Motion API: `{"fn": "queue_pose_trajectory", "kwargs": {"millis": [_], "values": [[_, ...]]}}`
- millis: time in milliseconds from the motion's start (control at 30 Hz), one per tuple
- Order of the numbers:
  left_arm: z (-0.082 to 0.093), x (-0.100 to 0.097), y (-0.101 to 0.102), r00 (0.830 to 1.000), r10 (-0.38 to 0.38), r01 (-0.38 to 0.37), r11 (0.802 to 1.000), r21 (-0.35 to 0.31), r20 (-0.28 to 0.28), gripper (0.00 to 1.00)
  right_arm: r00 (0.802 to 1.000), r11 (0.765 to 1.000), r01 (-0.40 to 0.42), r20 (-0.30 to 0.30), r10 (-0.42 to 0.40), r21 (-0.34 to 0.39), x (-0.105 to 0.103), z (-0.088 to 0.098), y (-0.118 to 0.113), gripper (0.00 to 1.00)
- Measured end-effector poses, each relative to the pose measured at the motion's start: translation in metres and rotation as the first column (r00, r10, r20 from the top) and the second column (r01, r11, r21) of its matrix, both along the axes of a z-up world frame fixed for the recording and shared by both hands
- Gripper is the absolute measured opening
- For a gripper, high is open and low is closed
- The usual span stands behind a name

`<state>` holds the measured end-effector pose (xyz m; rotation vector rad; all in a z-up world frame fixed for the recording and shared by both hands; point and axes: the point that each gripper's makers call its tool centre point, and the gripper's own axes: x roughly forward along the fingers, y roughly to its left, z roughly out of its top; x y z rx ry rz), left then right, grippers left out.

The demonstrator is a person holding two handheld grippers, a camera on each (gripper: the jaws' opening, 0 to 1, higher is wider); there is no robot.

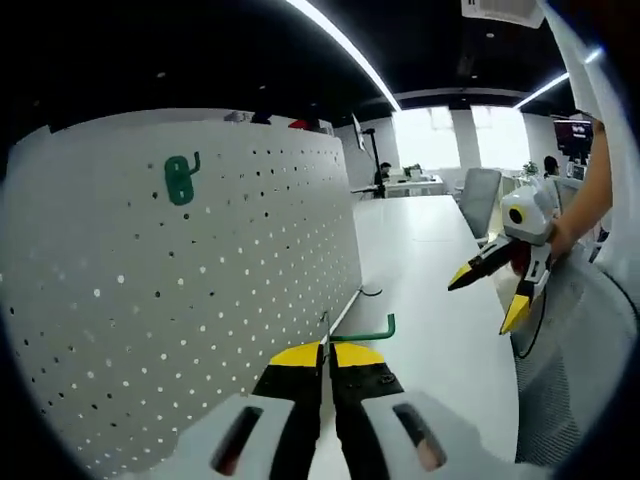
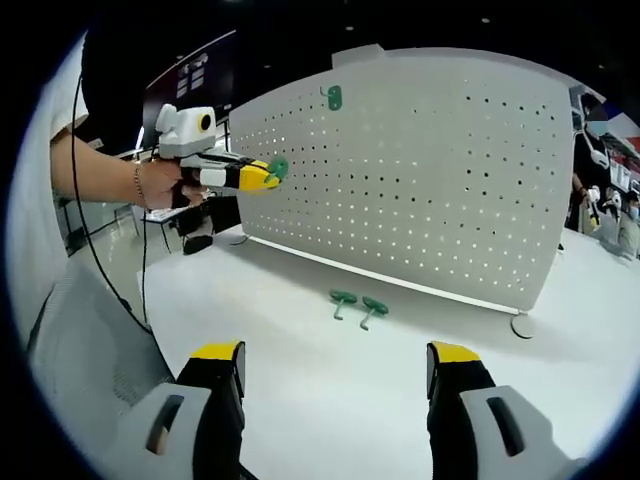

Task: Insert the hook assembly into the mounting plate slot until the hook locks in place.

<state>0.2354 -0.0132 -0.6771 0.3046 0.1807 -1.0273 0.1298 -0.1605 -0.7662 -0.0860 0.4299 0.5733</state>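
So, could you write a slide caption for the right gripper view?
Left gripper carries a green hook toward the pegboard; two spare hooks lie on the table.

I'm in an open office. Long ceiling lights (image 1: pixel 345 45) run toward bright windows (image 1: pixel 428 137), with desks, a chair (image 1: pixel 480 200) and a monitor (image 1: pixel 357 132) beyond my white counter (image 1: pixel 430 280).

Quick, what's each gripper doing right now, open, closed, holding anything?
Left gripper: closed on a green hook, near the pegboard.
Right gripper: open, holding nothing.
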Motion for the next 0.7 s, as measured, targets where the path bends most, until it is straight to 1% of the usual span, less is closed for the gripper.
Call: {"fn": "queue_pose_trajectory", "kwargs": {"millis": [33,100,200,433,533,700], "values": [[0.002,-0.002,0.0,1.0,0.001,-0.001,1.0,-0.003,0.002,0.02,1.0,1.0,-0.001,0.001,0.001,-0.001,0.0,0.0,0.0,0.72],[0.012,-0.005,-0.001,1.0,0.021,-0.022,0.998,-0.051,-0.01,0.02,1.0,1.0,0.0,0.002,0.0,0.0,0.0,0.001,0.0,0.72],[0.018,-0.011,-0.001,1.0,0.019,-0.018,0.999,-0.042,0.012,0.02,1.0,1.0,0.003,0.001,-0.003,0.002,0.0,0.0,-0.001,0.72],[0.038,-0.022,-0.002,0.999,0.033,-0.03,0.995,-0.094,0.025,0.02,1.0,1.0,0.001,0.004,-0.001,0.003,0.0,0.001,0.0,0.72],[0.042,-0.025,-0.002,0.999,0.037,-0.034,0.994,-0.105,0.027,0.02,1.0,1.0,0.0,0.005,0.0,0.005,0.0,0.001,0.0,0.72],[0.052,-0.032,-0.001,0.998,0.052,-0.048,0.989,-0.14,0.031,0.02,1.0,1.0,-0.004,0.005,0.004,0.0,-0.001,0.002,0.001,0.72]]}}
